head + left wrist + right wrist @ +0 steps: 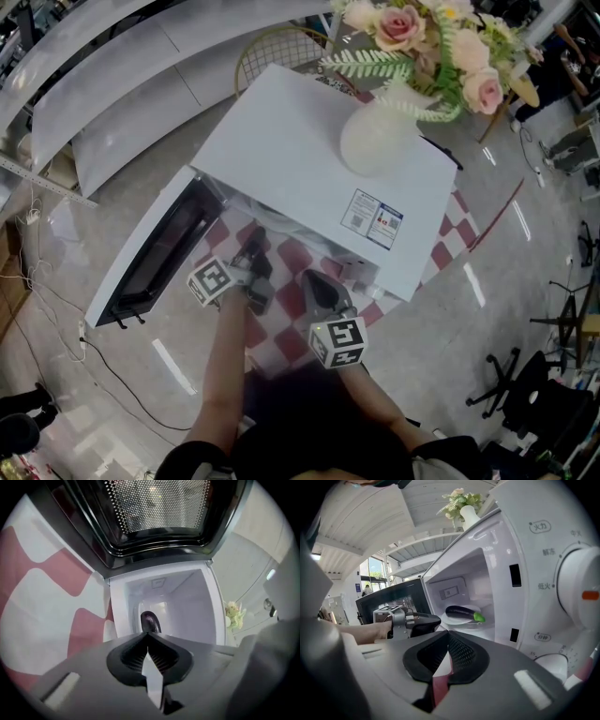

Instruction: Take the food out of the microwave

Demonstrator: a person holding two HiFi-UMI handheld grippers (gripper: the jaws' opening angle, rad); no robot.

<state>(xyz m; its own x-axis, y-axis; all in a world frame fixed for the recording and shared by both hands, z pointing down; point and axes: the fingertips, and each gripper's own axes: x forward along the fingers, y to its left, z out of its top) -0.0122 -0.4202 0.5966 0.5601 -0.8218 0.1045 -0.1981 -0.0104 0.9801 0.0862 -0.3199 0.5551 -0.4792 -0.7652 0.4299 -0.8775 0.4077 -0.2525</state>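
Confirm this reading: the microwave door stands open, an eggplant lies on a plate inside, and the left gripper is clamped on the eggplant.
Wrong on the grip. The left gripper is shut on nothing and stops short of the eggplant, as the left gripper view shows. The rest holds: the microwave door stands open and the eggplant lies on a plate inside.

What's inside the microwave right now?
An eggplant lies on a white plate in the open microwave. The front of the cavity floor is hidden behind the right gripper.
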